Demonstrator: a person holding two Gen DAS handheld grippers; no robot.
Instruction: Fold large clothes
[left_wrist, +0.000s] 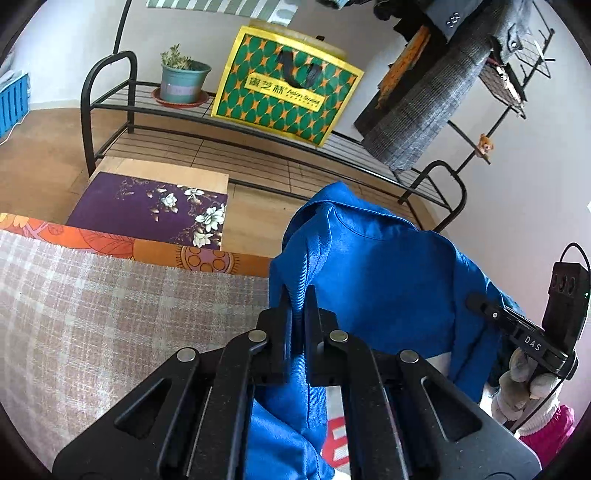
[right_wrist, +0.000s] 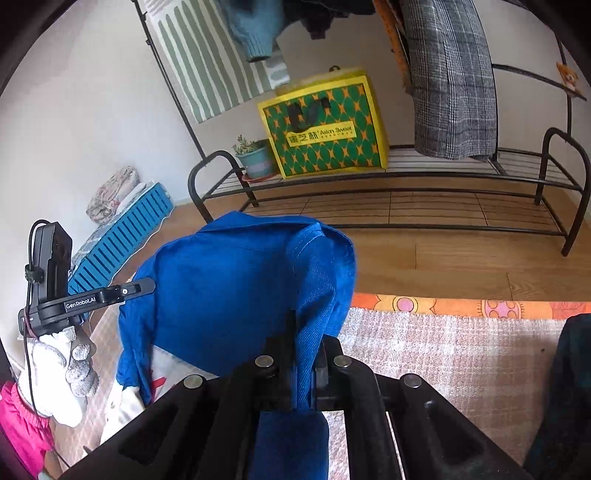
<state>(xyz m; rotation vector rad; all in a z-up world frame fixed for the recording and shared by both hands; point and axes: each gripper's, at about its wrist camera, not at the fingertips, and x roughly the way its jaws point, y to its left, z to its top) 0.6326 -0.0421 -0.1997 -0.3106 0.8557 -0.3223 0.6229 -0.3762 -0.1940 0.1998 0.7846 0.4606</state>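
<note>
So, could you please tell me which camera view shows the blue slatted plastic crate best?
The right wrist view: the blue slatted plastic crate lies on the floor at left, its slatted side showing along its length, with crumpled cloth at its far end. The left wrist view catches only one corner of it at the left edge of the picture.

Pale wall (right_wrist: 92, 122), daylight, no lamp seen. Wood plank floor (right_wrist: 461, 266). Black metal two-tier rack (right_wrist: 406, 177) along wall — upper shelf holds potted succulent (left_wrist: 183, 74) on saucer beside green-and-yellow patterned bag (left_wrist: 286, 88). Grey plaid coat (right_wrist: 450, 74) hangs above rack's far end; striped green-white cloth (right_wrist: 207, 55) hangs near upright pole. Blue slatted crate (right_wrist: 122, 240) by wall. Foreground — pink-grey checked blanket (left_wrist: 110, 314) over orange patterned sheet (left_wrist: 110, 240); purple floral panel (left_wrist: 147, 210) just beyond.
</note>
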